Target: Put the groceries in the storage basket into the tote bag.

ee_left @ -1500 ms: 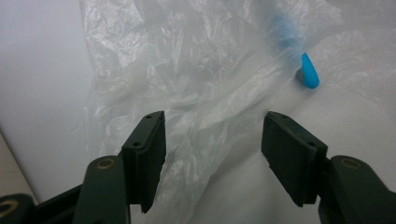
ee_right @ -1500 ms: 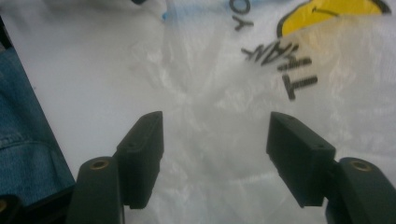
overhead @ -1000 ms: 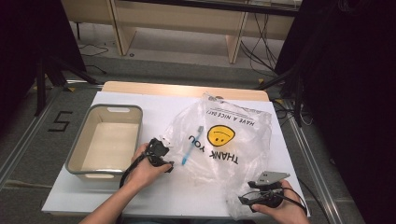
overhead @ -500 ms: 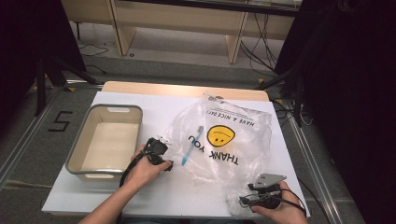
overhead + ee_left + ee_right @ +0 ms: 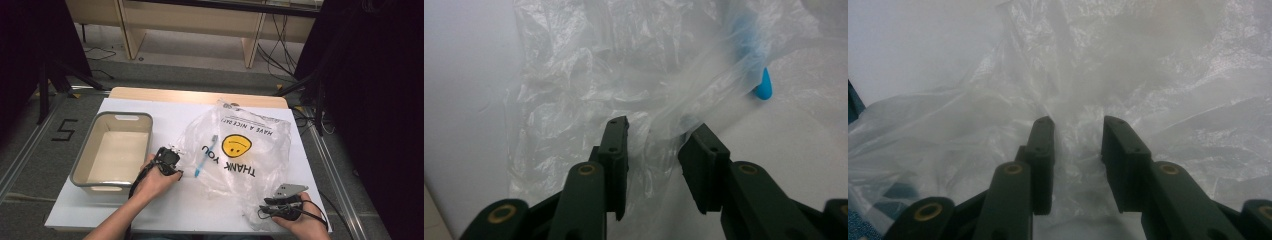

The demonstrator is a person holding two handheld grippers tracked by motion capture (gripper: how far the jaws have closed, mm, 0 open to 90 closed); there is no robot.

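A clear plastic bag with a yellow smiley and "THANK YOU" print lies crumpled on the white table. A blue toothbrush shows through the bag's left part, and its blue end also appears in the left gripper view. My left gripper is at the bag's left edge. In its own view the left gripper is open, with a twisted strip of bag film between the jaws. My right gripper rests at the bag's near right corner. The right gripper is open, with film between its jaws.
A grey rectangular bin with nothing in it stands on the table's left side, just left of my left hand. The table's wooden far edge borders the floor, where cables and furniture legs stand beyond.
Both hands have shifted only slightly. The left gripper stays at the bag's left edge and the right gripper stays at its near right corner.
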